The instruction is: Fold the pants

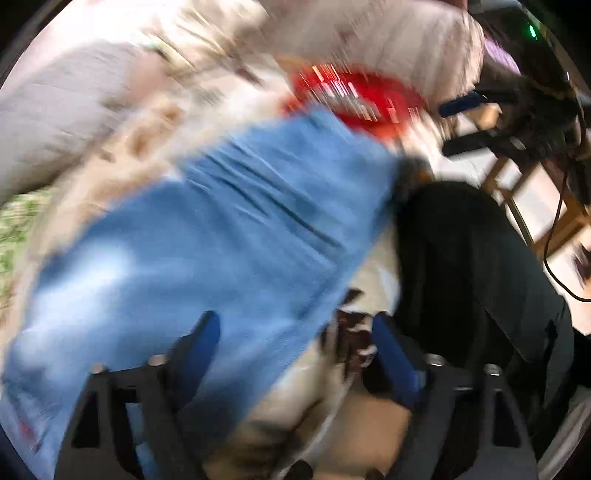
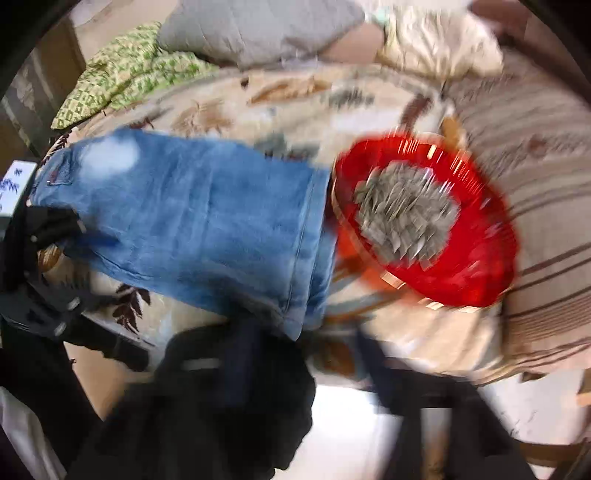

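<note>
Left wrist view, nearest: the left gripper (image 1: 295, 343), with black frame and blue-padded fingers (image 1: 201, 343), stands with its jaws spread wide; one finger lies over the edge of the folded light-blue denim pants (image 1: 221, 229), the other over the leaf-patterned cream bedspread (image 1: 321, 398), and nothing is clamped between them. To its right, a person's black-clothed leg (image 1: 469, 258) fills the lower right of that view.

The pants lie flat on the bedspread as a folded rectangular stack, with a pale faded patch near one end and a hem running across the other. The hemmed end lies just beside a round red plastic basket (image 2: 476, 266), which holds a grey, tufted cloth item (image 2: 402, 210); whether pants and basket touch cannot be told through the motion blur.

Right wrist view, nearest: the right gripper (image 2: 295, 362) appears only as dark, smeared shapes at the lower edge, and whether its jaws are spread or closed cannot be told. The near corner of the pants lies just beyond it.

Farther back on the bed: a brown-striped beige blanket (image 2: 546, 221) to the right of the basket, a green-and-yellow patterned pillow (image 2: 125, 74) at upper left, a grey quilted pillow (image 2: 255, 29) beside it, and a cream patterned pillow (image 2: 439, 44) at upper right.
</note>
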`<state>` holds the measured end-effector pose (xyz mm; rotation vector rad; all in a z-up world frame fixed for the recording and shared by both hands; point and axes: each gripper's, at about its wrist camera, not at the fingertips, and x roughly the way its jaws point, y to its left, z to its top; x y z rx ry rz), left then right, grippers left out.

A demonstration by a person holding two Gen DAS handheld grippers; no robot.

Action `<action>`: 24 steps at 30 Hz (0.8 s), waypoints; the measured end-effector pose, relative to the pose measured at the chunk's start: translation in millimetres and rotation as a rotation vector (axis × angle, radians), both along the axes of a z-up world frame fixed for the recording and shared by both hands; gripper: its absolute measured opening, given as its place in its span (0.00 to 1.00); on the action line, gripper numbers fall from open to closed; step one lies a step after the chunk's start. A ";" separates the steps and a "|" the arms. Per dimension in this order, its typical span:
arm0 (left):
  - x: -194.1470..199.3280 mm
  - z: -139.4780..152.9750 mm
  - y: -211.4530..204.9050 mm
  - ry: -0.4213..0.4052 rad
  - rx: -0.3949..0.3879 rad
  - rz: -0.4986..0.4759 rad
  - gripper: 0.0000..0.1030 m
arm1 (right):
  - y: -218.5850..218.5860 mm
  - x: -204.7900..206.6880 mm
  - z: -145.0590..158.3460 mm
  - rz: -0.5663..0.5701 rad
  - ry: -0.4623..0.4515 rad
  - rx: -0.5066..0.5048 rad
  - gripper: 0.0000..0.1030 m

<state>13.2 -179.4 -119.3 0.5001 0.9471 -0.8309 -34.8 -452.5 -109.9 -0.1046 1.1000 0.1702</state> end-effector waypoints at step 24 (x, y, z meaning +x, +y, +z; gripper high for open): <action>27.2 37.3 314.8 -0.022 0.055 0.708 0.84 | 329.7 38.6 13.6 0.654 -0.101 0.136 0.86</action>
